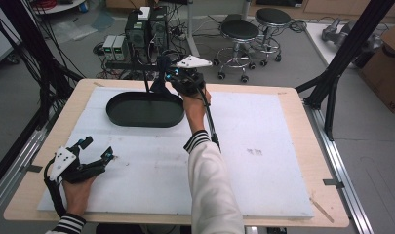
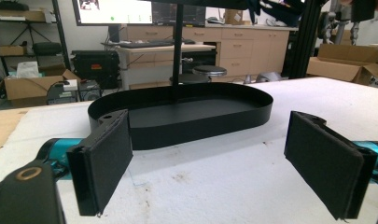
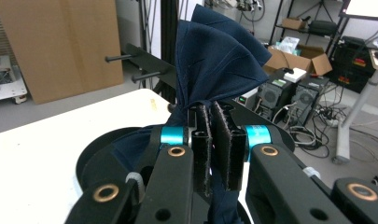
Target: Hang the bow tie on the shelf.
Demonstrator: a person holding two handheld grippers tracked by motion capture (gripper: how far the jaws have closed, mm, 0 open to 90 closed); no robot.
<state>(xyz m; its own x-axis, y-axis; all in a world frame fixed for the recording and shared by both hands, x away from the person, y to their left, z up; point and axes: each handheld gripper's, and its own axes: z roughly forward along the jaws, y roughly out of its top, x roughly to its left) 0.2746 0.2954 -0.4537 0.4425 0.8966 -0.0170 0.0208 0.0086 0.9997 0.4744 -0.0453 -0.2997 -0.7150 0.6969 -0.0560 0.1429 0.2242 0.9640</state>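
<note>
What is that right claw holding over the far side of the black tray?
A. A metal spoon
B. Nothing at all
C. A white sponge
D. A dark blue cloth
D: in the right gripper view the right claw has its jaws pinched shut on a dark blue cloth that fans out above them, with the black tray just below.

I'm seeing even, bright overhead room light washing out the white table (image 1: 263,146); shadows are staying soft, edges are bending slightly, and all views are looking mildly soft.
</note>
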